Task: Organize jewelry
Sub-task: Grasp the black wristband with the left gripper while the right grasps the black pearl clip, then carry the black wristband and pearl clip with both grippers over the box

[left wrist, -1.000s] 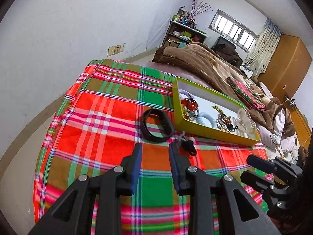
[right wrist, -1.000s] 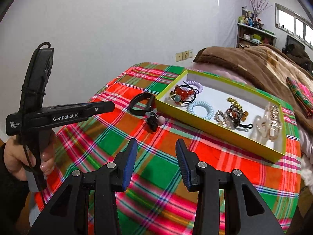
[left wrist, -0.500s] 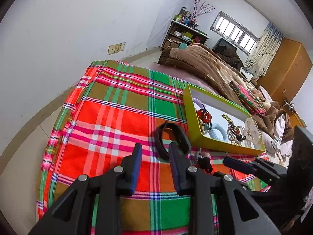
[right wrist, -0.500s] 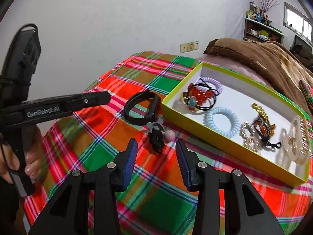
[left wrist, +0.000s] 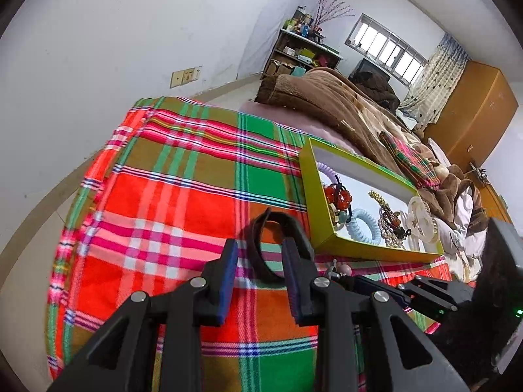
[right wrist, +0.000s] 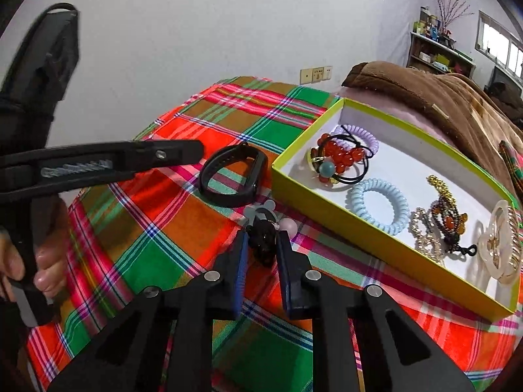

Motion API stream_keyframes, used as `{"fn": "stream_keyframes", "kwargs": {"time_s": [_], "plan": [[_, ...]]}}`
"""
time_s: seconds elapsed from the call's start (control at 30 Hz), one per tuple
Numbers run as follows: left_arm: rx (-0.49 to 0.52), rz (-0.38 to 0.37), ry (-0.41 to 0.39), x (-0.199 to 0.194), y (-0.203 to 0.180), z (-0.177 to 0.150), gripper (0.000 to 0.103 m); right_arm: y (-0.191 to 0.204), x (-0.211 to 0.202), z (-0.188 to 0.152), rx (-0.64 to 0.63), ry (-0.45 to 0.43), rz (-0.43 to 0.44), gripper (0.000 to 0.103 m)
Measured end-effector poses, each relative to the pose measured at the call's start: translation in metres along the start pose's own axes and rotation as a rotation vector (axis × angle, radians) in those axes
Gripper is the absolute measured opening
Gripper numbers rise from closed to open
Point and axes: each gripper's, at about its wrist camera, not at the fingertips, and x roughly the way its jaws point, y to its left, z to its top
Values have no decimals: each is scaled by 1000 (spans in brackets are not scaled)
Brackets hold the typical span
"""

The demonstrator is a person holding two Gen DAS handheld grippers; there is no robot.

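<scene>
right tongs [right wrist: 260, 241] spread around the black hair clip [right wrist: 263, 240] on the plaid cloth [right wrist: 157, 228], beside the yellow box [right wrist: 304, 192]. left tongs [left wrist: 260, 250] spread over the black wristband [left wrist: 278, 245].

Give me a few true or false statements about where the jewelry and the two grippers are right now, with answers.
1. The black wristband lies inside the yellow-green box. False: it lies on the plaid cloth beside the box.
2. The light blue spiral hair tie is in the box. True.
3. The right gripper has its fingers on either side of the small black charm. True.
4. The left gripper is shut. False: its fingers are apart, near the wristband.
</scene>
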Motion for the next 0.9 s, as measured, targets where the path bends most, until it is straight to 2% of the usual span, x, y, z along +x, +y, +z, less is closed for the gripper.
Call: {"fn": "stream_keyframes", "kwargs": {"time_s": [0.2,0.33,0.47,0.6,0.9], "plan": [[6,13,39,20,-8,3,29,-11,-14,-1,23,-25,8,17],[33,64,67,30,-13,1,29,-16,-21,-2,33,-36,8,17],[76,136,53,31,-18,-4,16,-19,-30,-3,40,-50,12,17],[66,140,46,27,-16,-5,11,-21,-41,-5,41,-69,14,17],[110,129,-8,-6,-34,-11,10,-37,-72,-8,69,-116,-2,17]]}}
